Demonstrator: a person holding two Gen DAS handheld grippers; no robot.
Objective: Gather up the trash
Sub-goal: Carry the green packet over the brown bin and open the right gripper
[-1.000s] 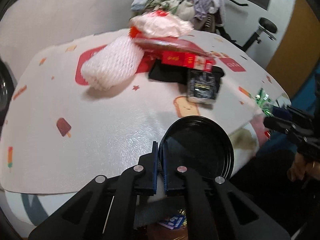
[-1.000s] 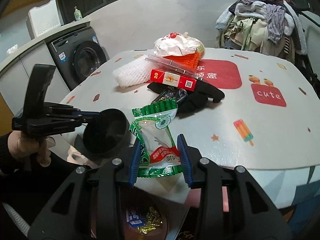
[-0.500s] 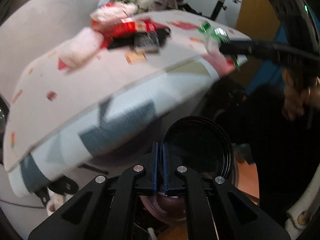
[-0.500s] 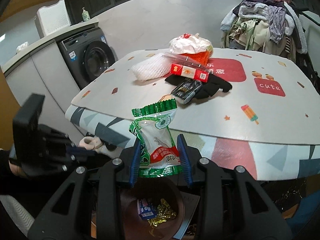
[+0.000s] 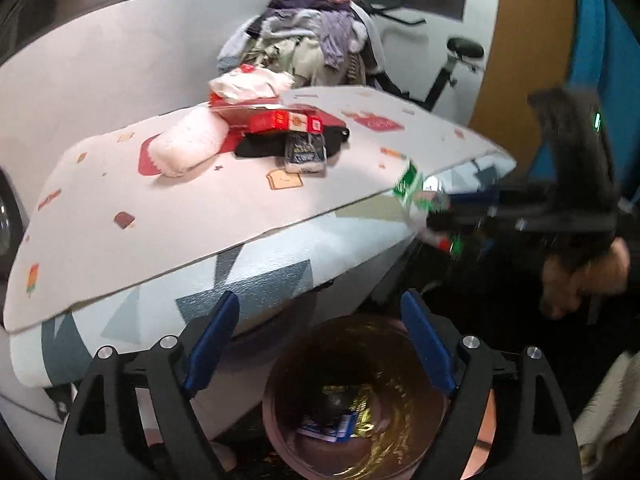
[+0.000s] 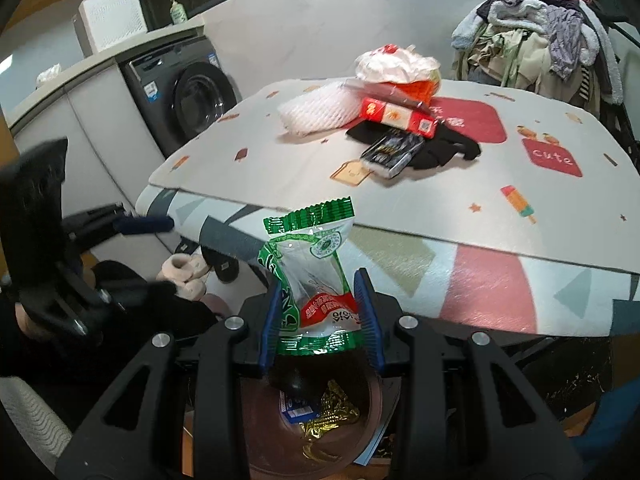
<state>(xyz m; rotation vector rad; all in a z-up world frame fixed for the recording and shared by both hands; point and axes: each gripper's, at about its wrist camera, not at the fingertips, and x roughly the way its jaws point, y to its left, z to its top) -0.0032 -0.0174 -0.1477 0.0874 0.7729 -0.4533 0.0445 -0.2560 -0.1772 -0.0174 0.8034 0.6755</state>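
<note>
Now our left gripper [image 5: 320, 340] has just opened, empty, above the bin [image 5: 356, 396]; right gripper [image 6: 320, 320] pinches the green wrapper [image 6: 314, 276]. Released early, it could flutter past the bin's near rim.

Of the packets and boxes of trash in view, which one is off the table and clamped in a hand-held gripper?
The green-and-clear snack packet, clamped in the right hand-held gripper above the bin. The red box and dark packet lie on the table.
</note>
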